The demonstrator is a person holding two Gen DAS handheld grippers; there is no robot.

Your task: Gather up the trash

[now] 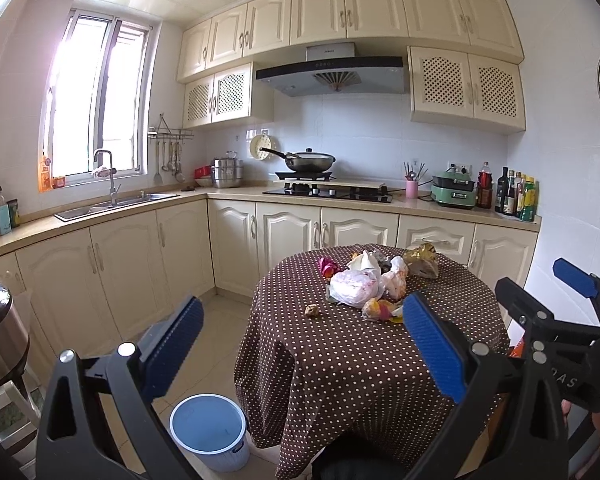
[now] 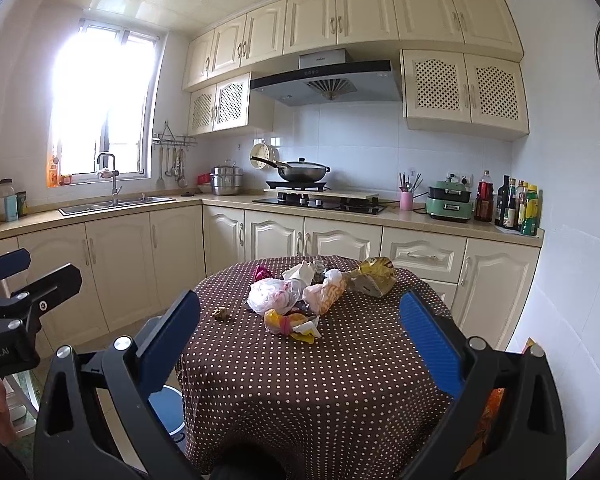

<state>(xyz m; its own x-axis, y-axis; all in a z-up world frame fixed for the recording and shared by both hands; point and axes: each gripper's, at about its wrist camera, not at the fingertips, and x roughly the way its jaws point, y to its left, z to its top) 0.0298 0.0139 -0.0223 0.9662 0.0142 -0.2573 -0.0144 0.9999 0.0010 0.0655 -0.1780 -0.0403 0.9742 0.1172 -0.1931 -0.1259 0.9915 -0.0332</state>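
Your left gripper (image 1: 300, 336) hangs in the air short of the round table (image 1: 360, 380), its blue fingers (image 1: 434, 350) spread wide and holding nothing. Your right gripper (image 2: 300, 334) sits level with it, just as short of the table, jaws likewise wide apart and empty. On the floor just left of the table's near edge stands the white bin (image 1: 209, 432), its blue liner open to the ceiling.

On the table's brown dotted cloth, the trash lies clustered past the centre. Nearest you is a crumpled yellow wrapper (image 2: 290, 322), and to its left a small brown scrap (image 2: 221, 313) lies alone. Behind the wrapper, a knotted white plastic bag (image 2: 272, 296) rests touching an orange-and-white bag (image 2: 326, 294). Farther back lie a pink wrapper (image 2: 262, 271), a piece of white paper (image 2: 300, 273), and, toward the table's far right, a gold foil packet (image 2: 374, 276).

Beyond the table, a wok (image 1: 310, 161) sits on the stove.
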